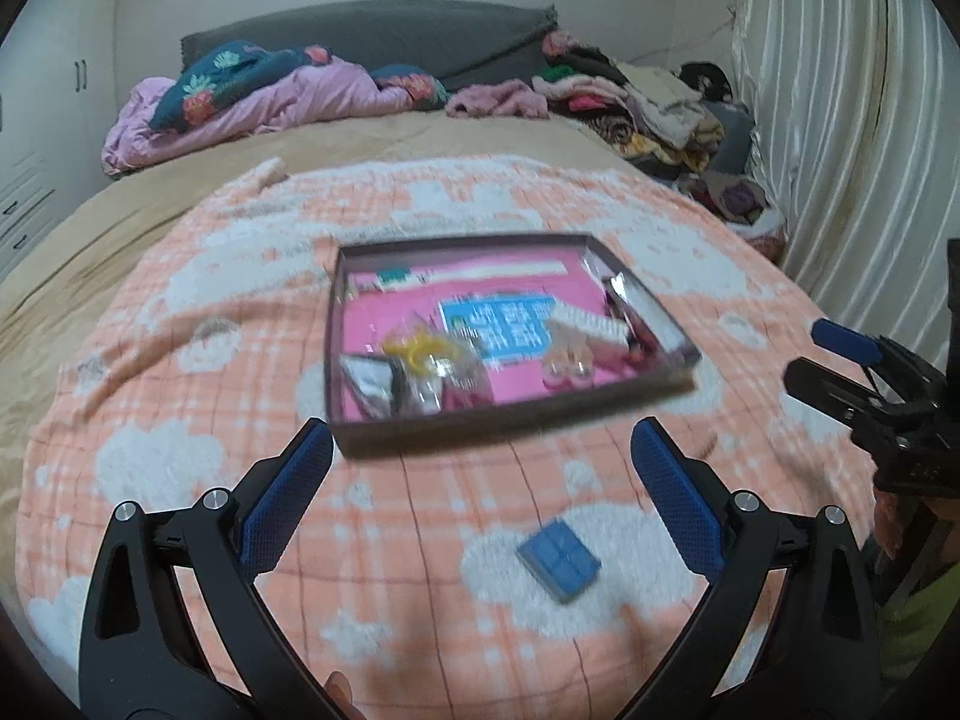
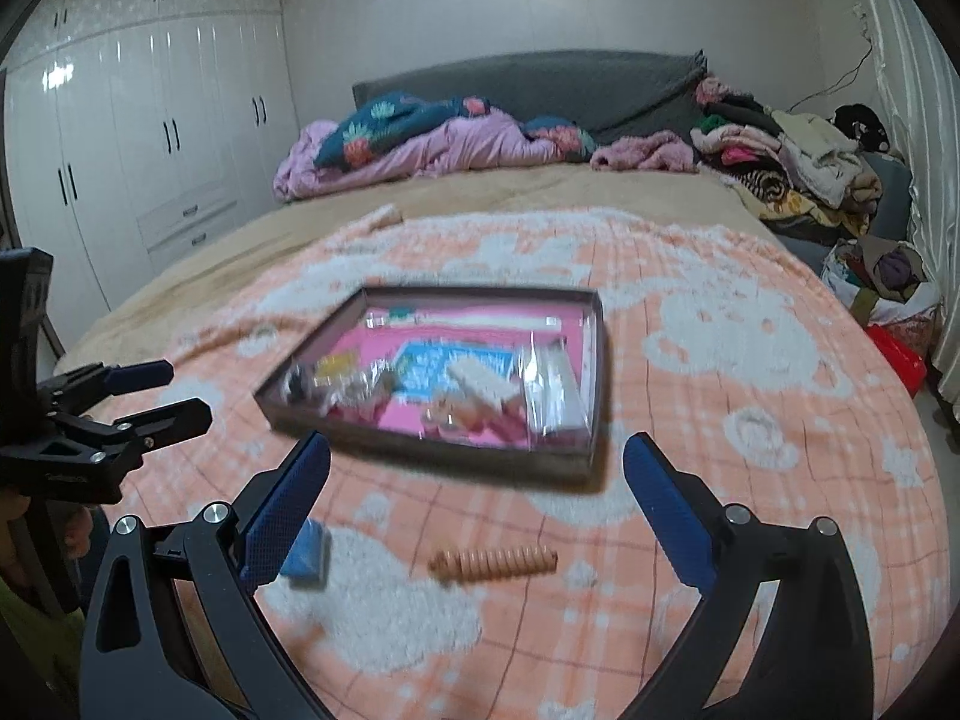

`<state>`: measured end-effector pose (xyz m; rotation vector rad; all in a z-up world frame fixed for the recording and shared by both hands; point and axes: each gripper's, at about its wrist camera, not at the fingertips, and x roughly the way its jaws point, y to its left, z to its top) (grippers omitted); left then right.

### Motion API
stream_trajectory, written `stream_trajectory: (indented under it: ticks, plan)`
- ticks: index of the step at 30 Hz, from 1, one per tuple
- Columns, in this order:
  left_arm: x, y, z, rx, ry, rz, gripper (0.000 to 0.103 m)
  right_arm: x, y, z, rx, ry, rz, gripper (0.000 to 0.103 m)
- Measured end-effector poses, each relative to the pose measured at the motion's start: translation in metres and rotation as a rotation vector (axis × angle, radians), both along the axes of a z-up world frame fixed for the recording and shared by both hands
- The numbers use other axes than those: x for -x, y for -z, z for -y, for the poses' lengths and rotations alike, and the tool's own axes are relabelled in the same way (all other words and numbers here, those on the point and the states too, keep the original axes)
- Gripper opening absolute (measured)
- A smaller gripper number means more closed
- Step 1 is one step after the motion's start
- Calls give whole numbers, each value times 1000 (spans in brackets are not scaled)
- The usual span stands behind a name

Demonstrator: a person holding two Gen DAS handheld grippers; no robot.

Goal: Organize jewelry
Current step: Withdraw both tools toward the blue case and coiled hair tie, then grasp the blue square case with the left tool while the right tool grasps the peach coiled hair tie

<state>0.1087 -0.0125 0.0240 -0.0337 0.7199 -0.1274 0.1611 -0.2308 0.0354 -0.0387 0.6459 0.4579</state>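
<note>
A shallow dark tray with a pink bottom lies on the orange checked blanket; it also shows in the right wrist view. It holds several small jewelry packets, a yellow piece and a white comb-like clip. A small blue box lies on the blanket in front of the tray, also seen behind my right gripper's left finger. An orange ridged hair clip lies near it. My left gripper is open and empty, just short of the tray. My right gripper is open and empty, above the clip.
The blanket covers a bed with a beige sheet. Crumpled bedding and a clothes pile lie at the head end. White wardrobes stand left, a curtain right.
</note>
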Motion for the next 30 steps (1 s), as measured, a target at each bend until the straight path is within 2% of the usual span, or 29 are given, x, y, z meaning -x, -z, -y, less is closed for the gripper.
stream_trajectory:
  ticks: [9,18,27,30]
  plan:
    - [7,45,13,-45,54,-105,93,-8,44,-4,84,2,-107,98]
    - [6,82,16,-43,113,-200,93,-27,88,-5,124,12,-214,98]
    - [-3,101,26,-54,162,-208,93,-40,109,-16,154,-26,-253,97]
    - [-7,104,31,-69,174,-198,93,-40,111,-18,148,-50,-246,87]
